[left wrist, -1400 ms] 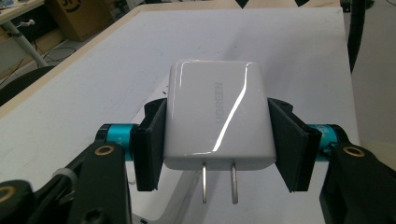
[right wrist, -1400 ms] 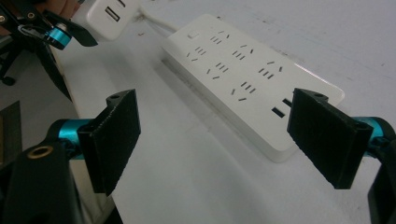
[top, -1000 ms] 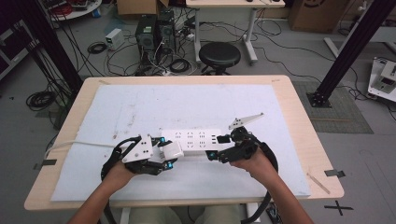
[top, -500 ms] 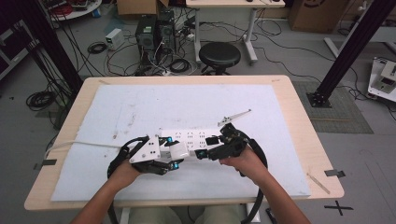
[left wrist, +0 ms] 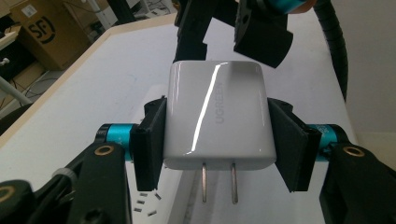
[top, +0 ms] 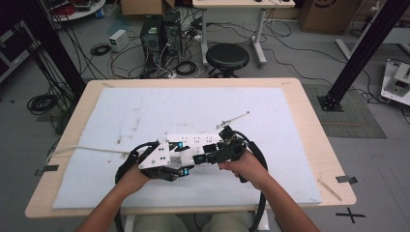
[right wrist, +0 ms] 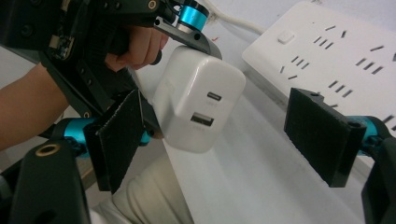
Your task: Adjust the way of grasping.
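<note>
A white charger (left wrist: 215, 116) marked UGREEN is sitting clamped between the two black jaws of the left gripper (left wrist: 215, 135), one pad pressing each side face. Its two metal prongs are pointing toward that gripper's camera, and in the right gripper view the charger (right wrist: 198, 98) is showing two ports on its opposite face. The charger is hanging just above the near edge of a white power strip (right wrist: 336, 56), not touching it as far as can be judged.

The right gripper (right wrist: 233, 135) is standing wide open, its jaws well apart and gripping nothing, with the charger just beyond them toward the left pad.

In the high view, the left gripper (top: 181, 164) and right gripper (top: 205, 157) are meeting near the front middle of the table (top: 309, 111), over the power strip (top: 196, 141) lying on a white mat (top: 193, 106). A white cord (top: 87, 150) is running leftward from the strip. A thin metal rod (top: 233, 119) is lying just behind the strip.
</note>
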`<state>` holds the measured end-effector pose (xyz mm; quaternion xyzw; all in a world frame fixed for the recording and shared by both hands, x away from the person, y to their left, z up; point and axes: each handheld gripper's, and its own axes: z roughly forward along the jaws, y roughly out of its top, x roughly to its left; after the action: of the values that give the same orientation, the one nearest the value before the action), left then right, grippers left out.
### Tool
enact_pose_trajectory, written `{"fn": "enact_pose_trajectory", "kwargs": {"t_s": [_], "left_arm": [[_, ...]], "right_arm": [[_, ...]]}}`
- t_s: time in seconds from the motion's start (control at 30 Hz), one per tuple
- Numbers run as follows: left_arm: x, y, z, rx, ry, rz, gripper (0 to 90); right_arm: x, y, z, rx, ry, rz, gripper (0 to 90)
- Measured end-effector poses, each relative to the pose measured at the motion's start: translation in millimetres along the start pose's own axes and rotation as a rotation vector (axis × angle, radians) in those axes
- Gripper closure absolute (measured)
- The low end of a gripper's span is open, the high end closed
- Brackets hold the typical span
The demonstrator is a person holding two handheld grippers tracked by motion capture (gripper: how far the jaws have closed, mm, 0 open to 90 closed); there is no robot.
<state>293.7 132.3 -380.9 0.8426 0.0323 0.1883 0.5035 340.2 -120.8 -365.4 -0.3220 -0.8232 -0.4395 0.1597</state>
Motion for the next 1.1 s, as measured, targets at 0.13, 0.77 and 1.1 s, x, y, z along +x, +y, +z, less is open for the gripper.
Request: {"fn": "enact_pose_trajectory", "kwargs": {"t_s": [0.13,0.77,1.1], "left_arm": [[-0.8,0.5,1.5,-0.001,-0.004,0.005,42.4],[-1.3,2.6,5.7,-0.005,-0.015,0.009,42.4],[-2.4,4.3,6.4,-0.008,-0.013,0.021,42.4]], "right_arm": [[-2.6,1.9,2.8,0.002,0.023,0.019,24.4],[-16.5,-2.2,12.3,-0.004,0.187,0.18,40.3],[-18.8,-3.5,14.4,0.004,0.233,0.25,56.9]]}}
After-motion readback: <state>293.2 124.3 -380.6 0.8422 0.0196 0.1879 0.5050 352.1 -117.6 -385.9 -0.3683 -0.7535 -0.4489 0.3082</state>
